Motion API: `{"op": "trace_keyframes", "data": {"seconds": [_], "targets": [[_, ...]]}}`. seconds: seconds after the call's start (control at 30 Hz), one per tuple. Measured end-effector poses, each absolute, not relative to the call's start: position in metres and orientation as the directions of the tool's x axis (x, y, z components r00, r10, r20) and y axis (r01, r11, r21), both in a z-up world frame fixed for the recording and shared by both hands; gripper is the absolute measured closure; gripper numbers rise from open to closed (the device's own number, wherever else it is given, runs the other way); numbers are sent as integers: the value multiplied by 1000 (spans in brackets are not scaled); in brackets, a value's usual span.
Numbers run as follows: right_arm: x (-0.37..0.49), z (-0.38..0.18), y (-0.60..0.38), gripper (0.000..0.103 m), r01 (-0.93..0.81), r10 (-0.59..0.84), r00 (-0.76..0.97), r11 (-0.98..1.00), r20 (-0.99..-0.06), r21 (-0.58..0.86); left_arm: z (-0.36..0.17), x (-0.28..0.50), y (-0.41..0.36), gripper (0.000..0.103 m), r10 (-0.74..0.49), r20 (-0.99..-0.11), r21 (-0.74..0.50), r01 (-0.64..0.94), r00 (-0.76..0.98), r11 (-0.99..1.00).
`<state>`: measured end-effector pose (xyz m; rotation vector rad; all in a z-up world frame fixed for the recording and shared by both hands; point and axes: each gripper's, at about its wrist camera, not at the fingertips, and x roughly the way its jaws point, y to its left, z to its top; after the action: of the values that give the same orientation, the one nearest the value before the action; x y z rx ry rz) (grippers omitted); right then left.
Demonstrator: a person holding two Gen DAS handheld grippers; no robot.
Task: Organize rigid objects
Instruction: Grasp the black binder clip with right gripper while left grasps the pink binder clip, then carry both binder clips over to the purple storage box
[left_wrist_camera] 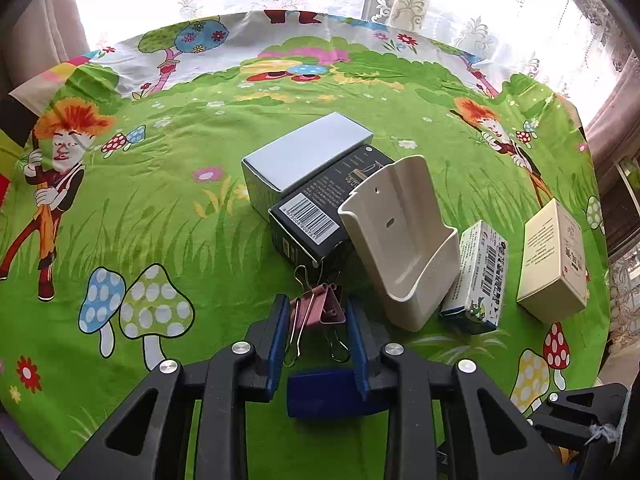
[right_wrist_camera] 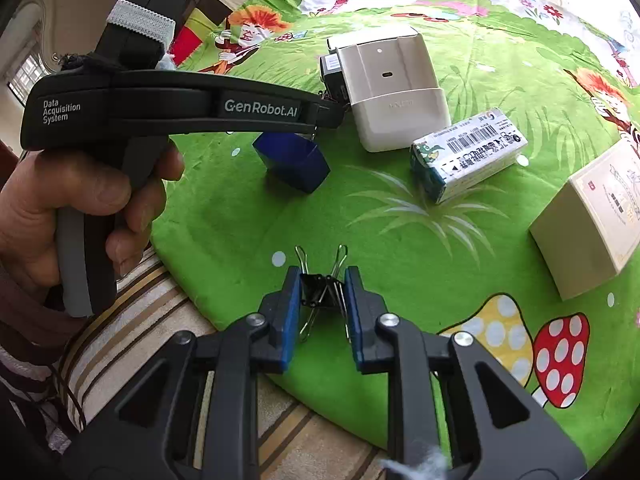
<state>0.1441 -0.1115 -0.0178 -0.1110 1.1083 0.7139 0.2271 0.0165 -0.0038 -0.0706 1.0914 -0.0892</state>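
My left gripper (left_wrist_camera: 318, 310) is shut on a pink binder clip (left_wrist_camera: 320, 304), held just above a small blue box (left_wrist_camera: 326, 394) that shows in the right wrist view too (right_wrist_camera: 292, 162). My right gripper (right_wrist_camera: 323, 284) is shut on a black binder clip (right_wrist_camera: 322, 290) above the green cloth near the table's front edge. The left gripper's body (right_wrist_camera: 180, 106) and the hand holding it fill the left of the right wrist view.
A beige plastic holder (left_wrist_camera: 400, 240) leans on a black box (left_wrist_camera: 316, 216) next to a grey box (left_wrist_camera: 304, 160). A white-green carton (left_wrist_camera: 478, 276) and a cream box (left_wrist_camera: 554, 264) lie to the right. A striped cushion (right_wrist_camera: 132, 320) lies under the cloth's edge.
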Motion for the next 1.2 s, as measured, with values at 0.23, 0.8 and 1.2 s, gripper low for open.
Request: {"op": "trace_keyframes", "data": {"seconds": [0.23, 0.8, 1.2], "targets": [[143, -17, -114, 80, -577, 475, 252, 773, -843, 262, -2, 224, 17, 78, -111, -881, -105, 39, 459, 994], [143, -5, -126, 81, -553, 496, 280, 783, -822, 284, 20, 208, 25, 84, -123, -847, -140, 6, 518, 990], [128, 12, -119, 81, -563, 488, 309, 785, -816, 257, 41, 171, 56, 84, -138, -801, -217, -69, 582, 974]]}}
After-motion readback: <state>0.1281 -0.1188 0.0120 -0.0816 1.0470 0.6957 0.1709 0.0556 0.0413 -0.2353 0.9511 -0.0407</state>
